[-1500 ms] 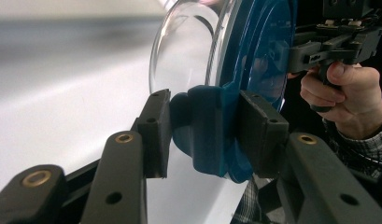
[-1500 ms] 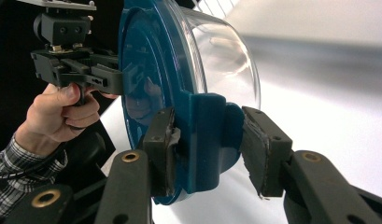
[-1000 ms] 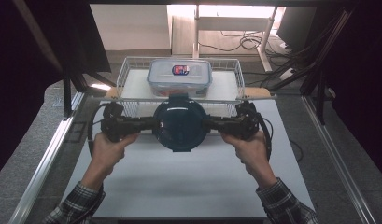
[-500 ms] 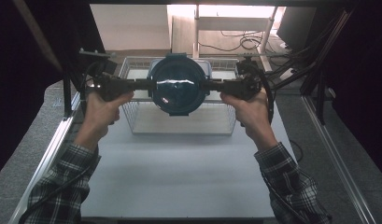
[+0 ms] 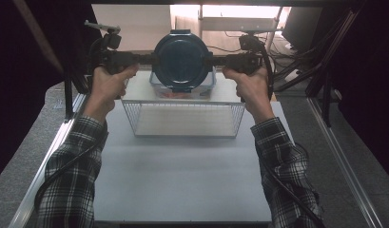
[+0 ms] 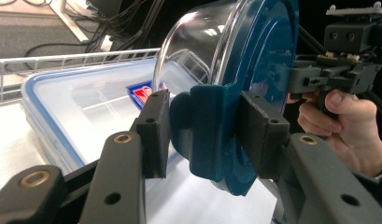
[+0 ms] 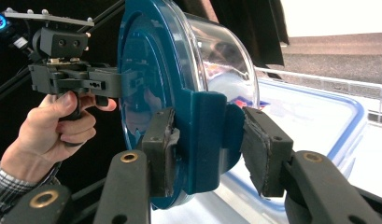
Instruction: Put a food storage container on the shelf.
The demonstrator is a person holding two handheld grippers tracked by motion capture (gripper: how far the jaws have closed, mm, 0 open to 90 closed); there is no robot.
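Note:
A round container (image 5: 182, 59) with a dark blue lid and a clear bowl hangs in the air above the back of the wire basket (image 5: 182, 121), tipped on edge so its lid faces the high view. My left gripper (image 5: 154, 59) is shut on the blue clip tab (image 6: 205, 135) at its left side. My right gripper (image 5: 212, 61) is shut on the tab (image 7: 207, 140) on the opposite side. Each gripper view shows the other hand and gripper beyond the lid. Below lies a flat rectangular box (image 6: 86, 107) with a blue-rimmed clear lid and a red label.
The wire basket stands at the back middle of the white table (image 5: 182, 180). Black frame posts (image 5: 68, 95) rise at the left and right sides. Cables and equipment lie on the floor behind the table.
Both hands have lifted the round container up and away from the table's middle to above the basket. Its lid has tipped toward the high view. Both grips are unchanged.

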